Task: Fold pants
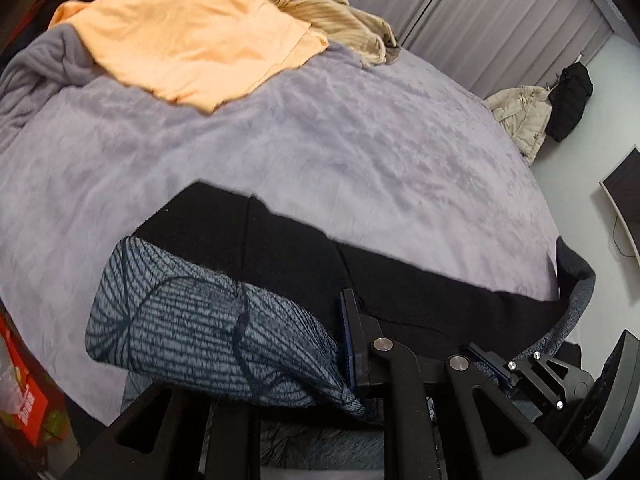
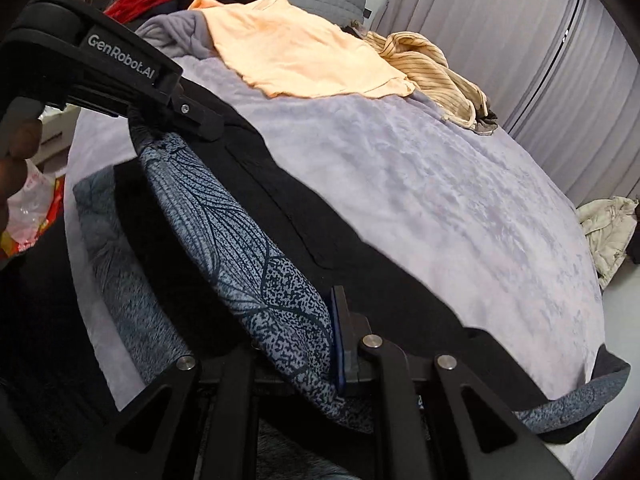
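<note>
Both grippers pinch the pants (image 1: pixel 280 264): the left gripper (image 2: pixel 160 120) has its fingers closed on the patterned blue-and-black cloth, and so does the right gripper (image 2: pixel 320 340). Stretched between them, the pants lie across the near edge of the grey blanket (image 1: pixel 360 140), with an orange shirt (image 1: pixel 192 36) and striped tan garment (image 1: pixel 320 8) farther back.

The pants (image 1: pixel 304 256) were black outside with a blue-grey patterned lining, lay across the bed's near edge, one edge lifted and turned over.

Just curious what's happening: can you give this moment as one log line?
task: fold pants | left hand-held gripper: shut on pants | right hand-held gripper: shut on pants | surface: bed
</note>
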Demonstrator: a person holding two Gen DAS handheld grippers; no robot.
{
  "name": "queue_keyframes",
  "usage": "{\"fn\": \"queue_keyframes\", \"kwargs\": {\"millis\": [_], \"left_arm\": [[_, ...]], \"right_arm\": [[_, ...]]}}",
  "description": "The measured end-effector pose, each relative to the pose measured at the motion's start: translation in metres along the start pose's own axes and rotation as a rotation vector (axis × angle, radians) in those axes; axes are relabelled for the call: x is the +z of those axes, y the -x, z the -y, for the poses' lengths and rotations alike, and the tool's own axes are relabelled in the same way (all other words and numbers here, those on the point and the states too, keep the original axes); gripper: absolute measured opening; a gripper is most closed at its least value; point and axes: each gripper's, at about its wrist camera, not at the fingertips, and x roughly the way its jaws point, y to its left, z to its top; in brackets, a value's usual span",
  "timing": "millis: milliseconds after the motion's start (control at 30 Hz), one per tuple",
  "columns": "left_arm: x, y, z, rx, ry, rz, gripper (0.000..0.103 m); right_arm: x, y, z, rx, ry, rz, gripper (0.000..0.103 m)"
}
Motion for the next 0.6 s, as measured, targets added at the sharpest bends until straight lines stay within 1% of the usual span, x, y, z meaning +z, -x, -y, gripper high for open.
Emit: {"fn": "queue_keyframes", "kwargs": {"millis": [33, 100, 133, 200, 333, 367, 400, 433, 467, 500, 567, 600], "left_arm": [[-0.013, -0.008, -0.003, 0.006, 0.006, -0.023, 0.019], [-0.031, -0.018, -0.015, 0.000, 0.028, -0.064, 0.019], [-0.036, -0.017, -0.020, -0.015, 0.044, -0.059, 0.019], [-0.037, -0.009, -0.020, -0.027, 0.043, -0.034, 0.019], [-0.034, 0.015, -0.015, -0.050, 0.016, 0.037, 0.019], [-0.035, 0.016, -0.016, -0.053, 0.013, 0.043, 0.019], [-0.037, 0.011, -0.018, -0.045, 0.011, 0.024, 0.019], [-0.040, 0.002, -0.020, -0.033, 0.016, -0.012, 0.019], [-0.045, -0.007, -0.025, -0.025, 0.031, -0.053, 0.019], [-0.051, -0.011, -0.030, -0.038, 0.053, -0.062, 0.019], [-0.053, -0.004, -0.034, -0.065, 0.049, -0.044, 0.019], [-0.052, 0.003, -0.034, -0.069, 0.036, -0.036, 0.025]], "right_arm": [[-0.006, -0.003, -0.007, -0.011, 0.005, -0.003, 0.015], [-0.015, -0.008, -0.025, -0.069, 0.037, -0.006, 0.015], [-0.019, -0.009, -0.030, -0.093, 0.051, -0.001, 0.015], [-0.023, -0.004, -0.037, -0.127, 0.063, 0.014, 0.015], [-0.020, 0.019, -0.037, -0.144, 0.028, 0.072, 0.015], [-0.022, 0.020, -0.037, -0.140, 0.025, 0.077, 0.015], [-0.025, 0.016, -0.040, -0.135, 0.033, 0.069, 0.015], [-0.030, 0.009, -0.044, -0.140, 0.050, 0.053, 0.015], [-0.036, 0.001, -0.052, -0.167, 0.078, 0.044, 0.015], [-0.041, -0.005, -0.061, -0.211, 0.114, 0.054, 0.015], [-0.048, -0.009, -0.075, -0.291, 0.187, 0.082, 0.018], [-0.050, -0.009, -0.083, -0.338, 0.228, 0.094, 0.018]]}}
